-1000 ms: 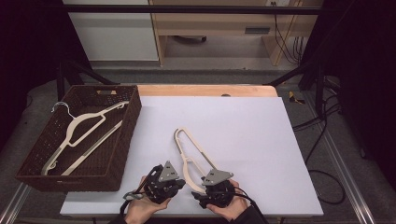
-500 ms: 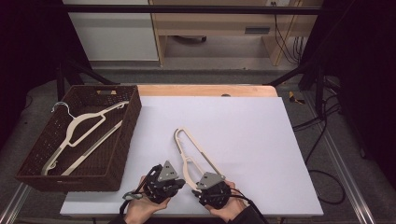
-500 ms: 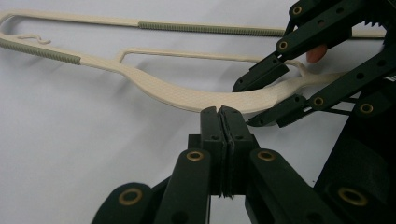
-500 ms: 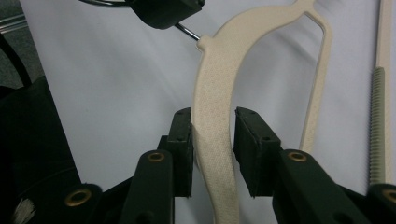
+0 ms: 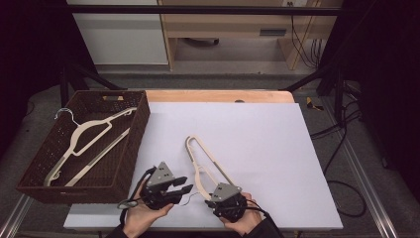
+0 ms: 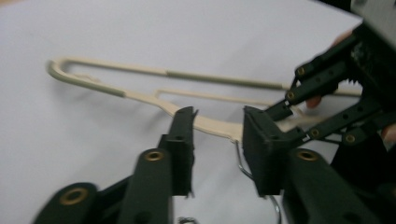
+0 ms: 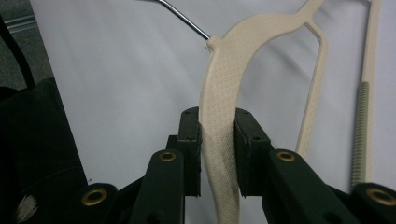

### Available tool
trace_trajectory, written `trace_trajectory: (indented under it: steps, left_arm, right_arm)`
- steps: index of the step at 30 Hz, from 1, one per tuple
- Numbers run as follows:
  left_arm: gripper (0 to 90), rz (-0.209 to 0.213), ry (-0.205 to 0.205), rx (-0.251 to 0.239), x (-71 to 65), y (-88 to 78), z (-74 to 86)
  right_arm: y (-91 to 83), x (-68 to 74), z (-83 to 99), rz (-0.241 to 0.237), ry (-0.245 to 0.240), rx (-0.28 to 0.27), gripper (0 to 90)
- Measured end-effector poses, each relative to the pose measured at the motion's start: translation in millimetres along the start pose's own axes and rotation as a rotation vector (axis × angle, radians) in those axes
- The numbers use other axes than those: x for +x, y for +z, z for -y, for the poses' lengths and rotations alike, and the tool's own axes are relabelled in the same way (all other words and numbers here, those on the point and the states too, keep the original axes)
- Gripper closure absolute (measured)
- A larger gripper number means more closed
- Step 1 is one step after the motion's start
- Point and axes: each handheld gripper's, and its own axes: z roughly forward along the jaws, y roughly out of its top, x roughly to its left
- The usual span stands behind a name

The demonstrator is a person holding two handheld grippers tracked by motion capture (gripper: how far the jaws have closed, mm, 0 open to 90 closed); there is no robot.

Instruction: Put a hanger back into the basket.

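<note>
Jaws of the right gripper (image 7: pixel 217 154) have just been closing and clamp the hanger (image 5: pixel 200 161) on the white surface (image 5: pixel 277 148); left gripper (image 5: pixel 179 186) has just opened, released beside its hook. One hanger already lies in the basket (image 5: pixel 34 181); this one probably goes next.

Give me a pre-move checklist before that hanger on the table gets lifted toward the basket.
1. Right gripper clamped on the cream hanger: ok, the jaws have just been closing and the pads press its arm.
2. Left gripper clear of the hanger: ok, jaws just opened, nothing between them.
3. Metal hook free of the left jaws: cannot tell.
4. Room in the wicker basket: ok, though one hanger in the basket already lies there.
5. White table path leftward: ok.
</note>
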Motion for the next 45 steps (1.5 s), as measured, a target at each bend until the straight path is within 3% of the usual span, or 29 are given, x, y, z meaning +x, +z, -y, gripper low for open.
trace_trajectory:
  steps: [1,3,5,10,15,31,40,41,45]
  left_arm:
    - [58.5,-0.02,0.004,-0.029,2.2,-4.9,-1.2]
    - [50.2,-0.061,0.002,-0.087,7.0,-14.5,-3.3]
    - [40.6,-0.071,-0.01,-0.123,13.0,-22.8,-5.1]
    - [33.1,-0.097,-0.036,-0.185,27.6,-37.4,-4.7]
    - [26.3,-0.09,-0.046,-0.175,35.4,-35.6,-0.5]
    - [11.9,-0.109,-0.002,-0.151,39.5,-22.2,6.3]
    - [11.6,-0.081,0.006,-0.148,37.1,-20.6,5.5]
    - [11.5,-0.08,0.008,-0.15,36.8,-20.7,5.4]
    - [10.9,-0.059,0.009,-0.158,34.3,-20.6,3.8]
  right_arm:
    - [0.0,0.0,0.0,0.0,0.0,0.0,75.1]
    - [-2.7,-1.1,-0.5,0.001,-0.002,-0.003,75.4]
    - [-5.0,-1.6,-1.3,0.013,0.0,-0.009,75.7]
    - [-14.4,-6.6,-3.4,0.025,0.014,-0.034,76.7]
    - [-30.0,-17.2,-4.4,0.061,0.032,-0.077,78.4]
    - [-63.7,-51.3,1.4,0.201,0.118,-0.166,83.9]
    - [-73.6,-64.7,1.5,0.197,0.166,-0.184,86.5]
    - [-75.0,-65.7,0.9,0.2,0.146,-0.19,86.5]
    - [-78.3,-65.7,-3.0,0.16,0.15,-0.196,86.7]
